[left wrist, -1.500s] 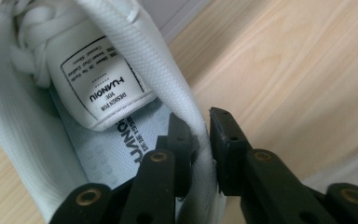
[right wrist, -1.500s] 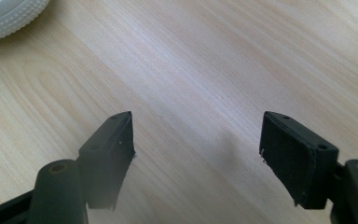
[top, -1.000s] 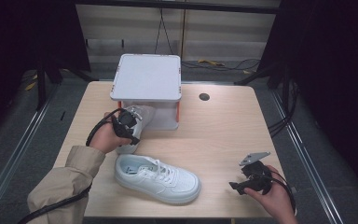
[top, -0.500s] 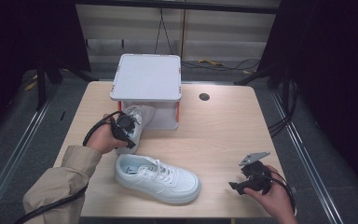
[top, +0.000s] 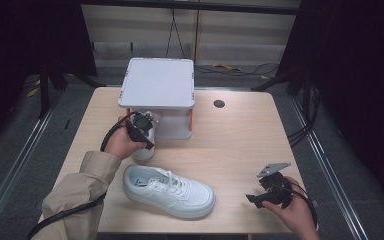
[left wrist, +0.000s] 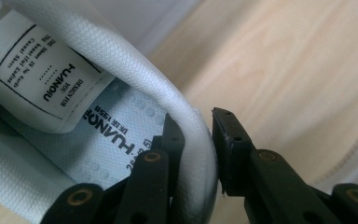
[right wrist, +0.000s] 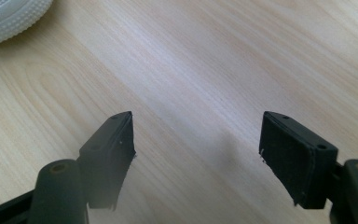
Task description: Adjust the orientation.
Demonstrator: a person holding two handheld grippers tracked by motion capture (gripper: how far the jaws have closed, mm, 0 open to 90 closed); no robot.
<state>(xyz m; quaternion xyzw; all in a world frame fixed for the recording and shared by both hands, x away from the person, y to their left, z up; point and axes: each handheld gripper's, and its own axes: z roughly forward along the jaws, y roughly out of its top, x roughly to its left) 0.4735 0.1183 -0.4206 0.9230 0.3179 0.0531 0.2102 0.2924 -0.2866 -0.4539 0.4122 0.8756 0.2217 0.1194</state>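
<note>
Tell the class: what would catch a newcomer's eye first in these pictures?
First, the white shoe lying on its side at the near middle of the wooden table. Next, the left gripper, clamped on the collar of a second white shoe in front of the white box. The right gripper rests open at the near right.

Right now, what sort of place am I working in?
Probably a recording lab or test rig: a bare wooden table ringed by black curtains, cables trailing behind, with staged props, white sneakers and a plastic box.

White lidded box (top: 157, 85) at the wooden table's (top: 240, 140) far edge; small dark disc (top: 219, 104), perhaps a hole
</note>
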